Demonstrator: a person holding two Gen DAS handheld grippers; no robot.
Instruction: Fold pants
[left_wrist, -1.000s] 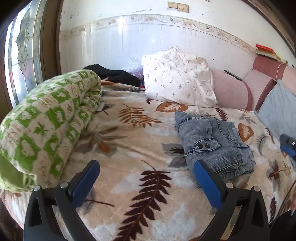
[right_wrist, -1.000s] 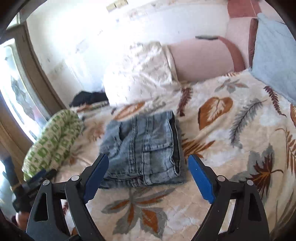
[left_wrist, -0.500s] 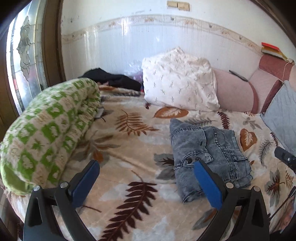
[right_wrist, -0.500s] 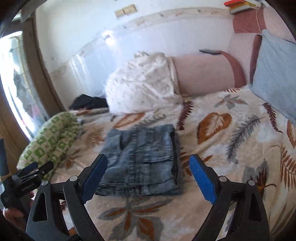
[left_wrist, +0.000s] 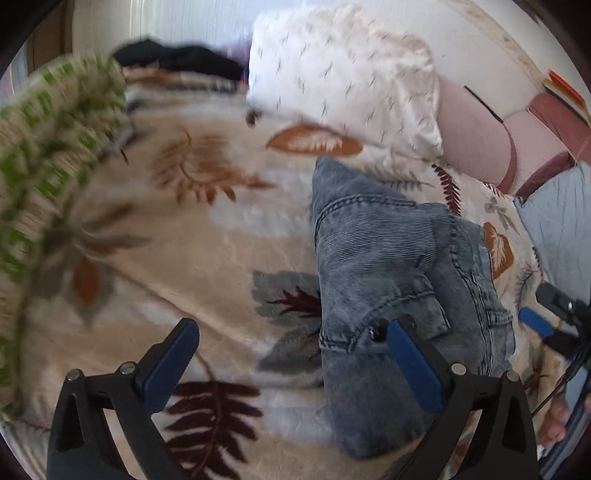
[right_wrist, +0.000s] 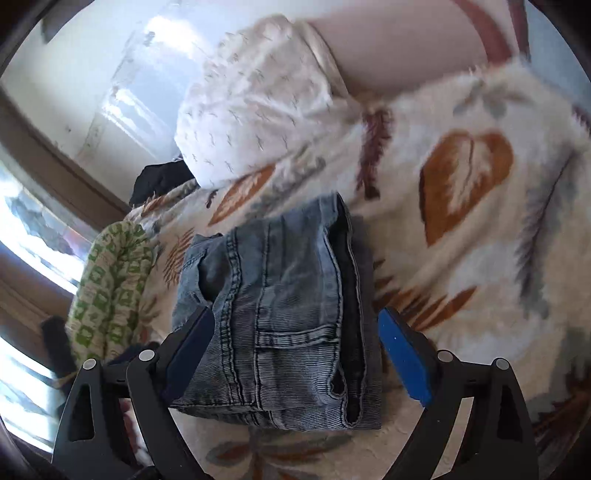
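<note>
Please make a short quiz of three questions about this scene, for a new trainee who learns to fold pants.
1. True or false: the jeans lie folded on the leaf-print blanket.
2. What stands behind the jeans, near the wall? A) white pillow B) a laundry basket C) a chair
3. Are the jaws of the right gripper open or shut?

Key:
1. True.
2. A.
3. Open; the jaws stand wide on either side of the jeans, and the pads do not press on the denim.

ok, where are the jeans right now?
The folded jeans lie on the leaf-print blanket, below the white pillow in the right wrist view, between the open right tongs.
</note>
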